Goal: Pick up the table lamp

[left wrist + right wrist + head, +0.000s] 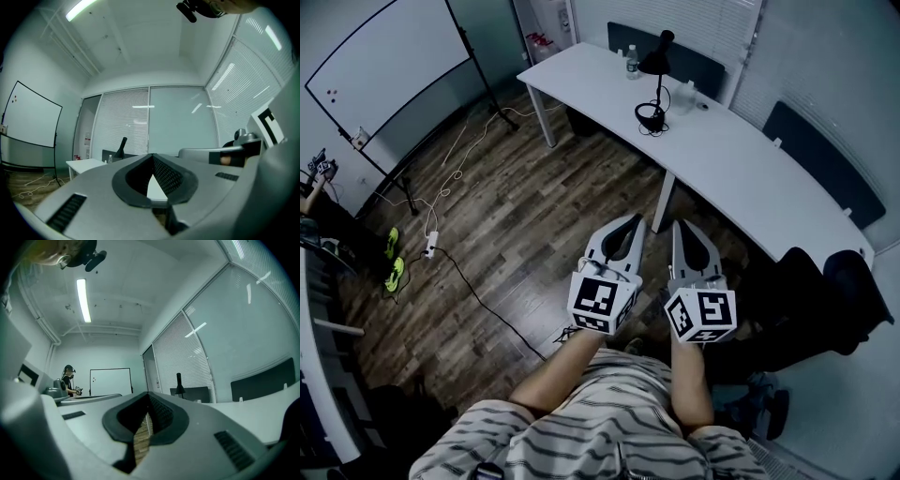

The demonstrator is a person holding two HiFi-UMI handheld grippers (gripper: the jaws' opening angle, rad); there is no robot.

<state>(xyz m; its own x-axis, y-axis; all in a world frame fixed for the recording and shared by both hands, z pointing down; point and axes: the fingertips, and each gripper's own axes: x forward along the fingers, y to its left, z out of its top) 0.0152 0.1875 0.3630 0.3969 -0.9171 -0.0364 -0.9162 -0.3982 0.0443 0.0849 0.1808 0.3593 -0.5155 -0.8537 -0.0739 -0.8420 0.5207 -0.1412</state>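
Floorboards [516, 216] run under a long white table [750, 178] bearing the table lamp [660, 82].

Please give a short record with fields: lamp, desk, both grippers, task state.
lamp: black table lamp with round base, upright on desk
desk: long white desk, also bearing a small clear bottle
left gripper: jaws together, empty, well apart from the lamp
right gripper: jaws together, empty, beside the left
task state: lamp not yet touched

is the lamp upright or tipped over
Upright: the lamp stands on its round base on the table, neck rising to the shade.
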